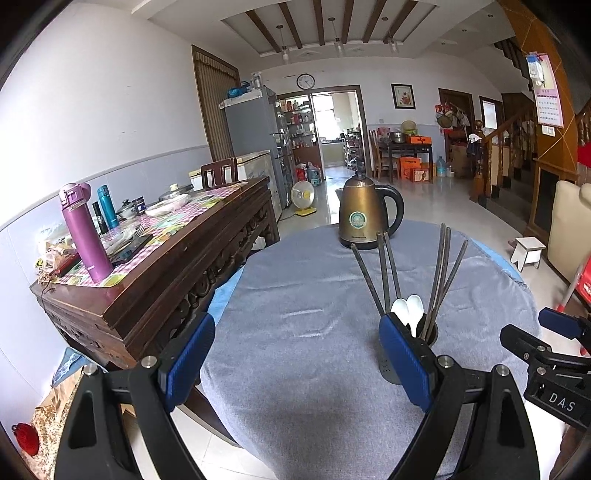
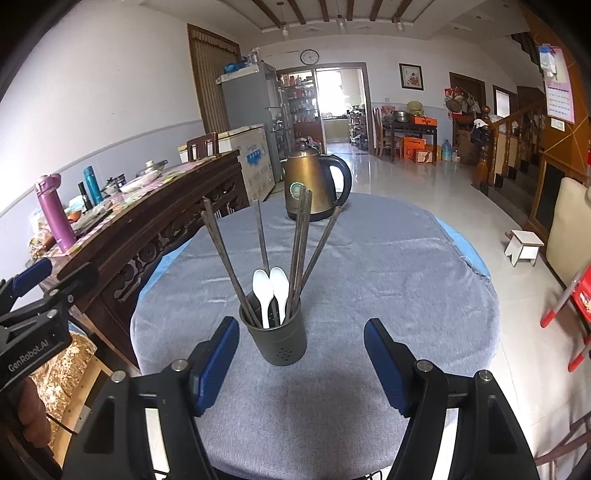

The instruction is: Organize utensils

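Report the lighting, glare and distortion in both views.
Left wrist view: daylight blows out the far doorway, floor shines, fisheye bends the walls. Right wrist view: same bright doorway; utensil holder sharp, soft shadow between the open right claw.

Matt grey cloth (image 2: pixel 369 266), glossy white plastic spoons (image 2: pixel 271 291), shiny brass-toned metal kettle (image 2: pixel 314 184)

A long room with white walls (image 1: pixel 92 92) above a grey dado, a glossy pale tile floor (image 1: pixel 436 199) and a beamed ceiling (image 1: pixel 325 22). A carved dark sideboard (image 1: pixel 177 258) lines the left wall, a fridge (image 1: pixel 255 125) beyond it. Daylight comes through the far doorway (image 1: pixel 334 125) under a clock (image 1: pixel 305 81). A wooden staircase (image 1: pixel 517 140) rises at right.
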Tool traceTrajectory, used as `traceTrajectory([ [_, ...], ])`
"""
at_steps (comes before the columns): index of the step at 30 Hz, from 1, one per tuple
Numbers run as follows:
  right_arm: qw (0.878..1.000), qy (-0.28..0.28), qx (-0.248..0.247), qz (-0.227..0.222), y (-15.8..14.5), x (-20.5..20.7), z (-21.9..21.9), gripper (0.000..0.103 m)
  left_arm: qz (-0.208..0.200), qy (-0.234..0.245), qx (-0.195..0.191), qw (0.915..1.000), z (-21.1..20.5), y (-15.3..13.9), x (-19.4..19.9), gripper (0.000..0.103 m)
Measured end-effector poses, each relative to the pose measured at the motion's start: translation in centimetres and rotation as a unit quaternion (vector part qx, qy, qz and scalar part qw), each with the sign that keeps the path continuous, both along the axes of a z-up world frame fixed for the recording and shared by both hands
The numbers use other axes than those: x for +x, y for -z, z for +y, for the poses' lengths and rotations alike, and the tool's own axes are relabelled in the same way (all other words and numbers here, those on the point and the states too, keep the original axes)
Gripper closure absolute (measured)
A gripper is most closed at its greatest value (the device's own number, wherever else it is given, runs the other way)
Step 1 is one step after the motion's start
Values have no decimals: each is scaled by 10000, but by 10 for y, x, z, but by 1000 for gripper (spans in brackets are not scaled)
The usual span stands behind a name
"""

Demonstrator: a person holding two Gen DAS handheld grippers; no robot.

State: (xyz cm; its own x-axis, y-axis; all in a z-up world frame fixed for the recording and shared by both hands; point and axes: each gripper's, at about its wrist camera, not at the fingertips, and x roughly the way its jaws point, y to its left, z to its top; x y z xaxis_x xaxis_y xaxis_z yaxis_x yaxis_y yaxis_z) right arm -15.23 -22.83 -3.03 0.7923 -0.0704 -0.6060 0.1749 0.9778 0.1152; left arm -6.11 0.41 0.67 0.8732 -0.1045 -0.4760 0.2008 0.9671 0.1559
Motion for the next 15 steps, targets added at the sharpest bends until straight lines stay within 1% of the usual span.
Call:
traceTrajectory([
  [9,10000,9,-80,-30,-3,0,2,29,12,-73,-77,9999,6,1,2,12],
  [15,9998,-49,-173,24,-2,2,6,29,28,-97,-104,9999,8,1,3,12],
])
